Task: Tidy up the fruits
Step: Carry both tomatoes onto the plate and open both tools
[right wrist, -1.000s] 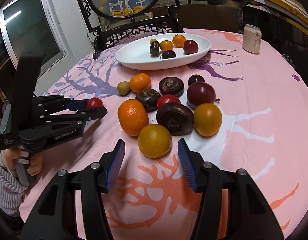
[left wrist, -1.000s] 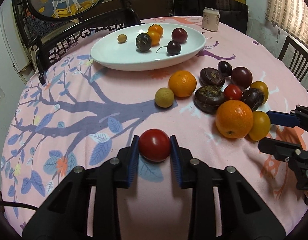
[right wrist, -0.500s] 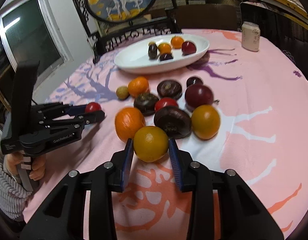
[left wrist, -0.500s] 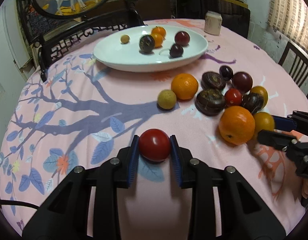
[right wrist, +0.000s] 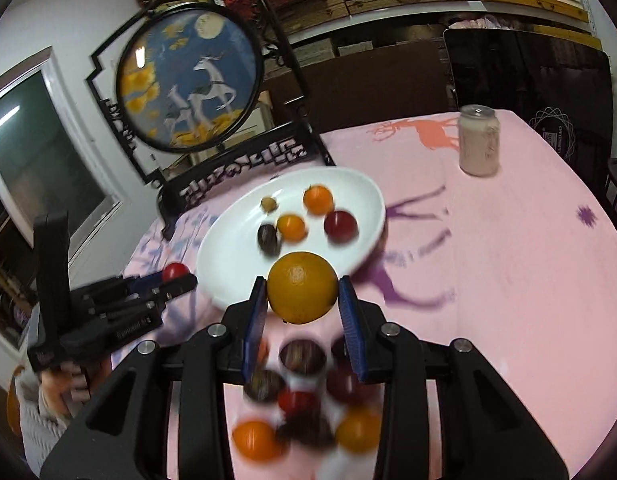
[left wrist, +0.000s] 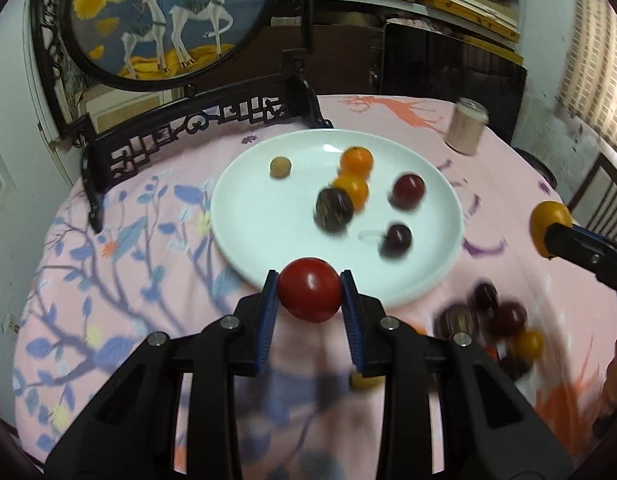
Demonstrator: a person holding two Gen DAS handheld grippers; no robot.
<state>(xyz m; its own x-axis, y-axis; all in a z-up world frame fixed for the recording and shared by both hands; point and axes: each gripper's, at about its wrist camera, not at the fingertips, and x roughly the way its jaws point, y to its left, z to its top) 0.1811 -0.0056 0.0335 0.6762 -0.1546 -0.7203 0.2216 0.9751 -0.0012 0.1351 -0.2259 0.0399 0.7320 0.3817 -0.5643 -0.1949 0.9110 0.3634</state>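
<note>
The left hand-held gripper (left wrist: 309,295) is clamped on a red tomato (left wrist: 309,294), which sits right between its two blue pads. The white plate (left wrist: 260,220) lies just past it, at about 12 o'clock. The right hand-held gripper (right wrist: 302,294) is clamped on a yellow-orange fruit (right wrist: 302,292), squeezed between its pads too. From that hand-held gripper the plate is at about 11 o'clock, with a few small fruits inside. More fruits (right wrist: 304,404) lie in a blurry bunch on the pink counter (right wrist: 508,280), under the right hand-held gripper. A can (right wrist: 479,140) stands far off at about 1 o'clock.
</note>
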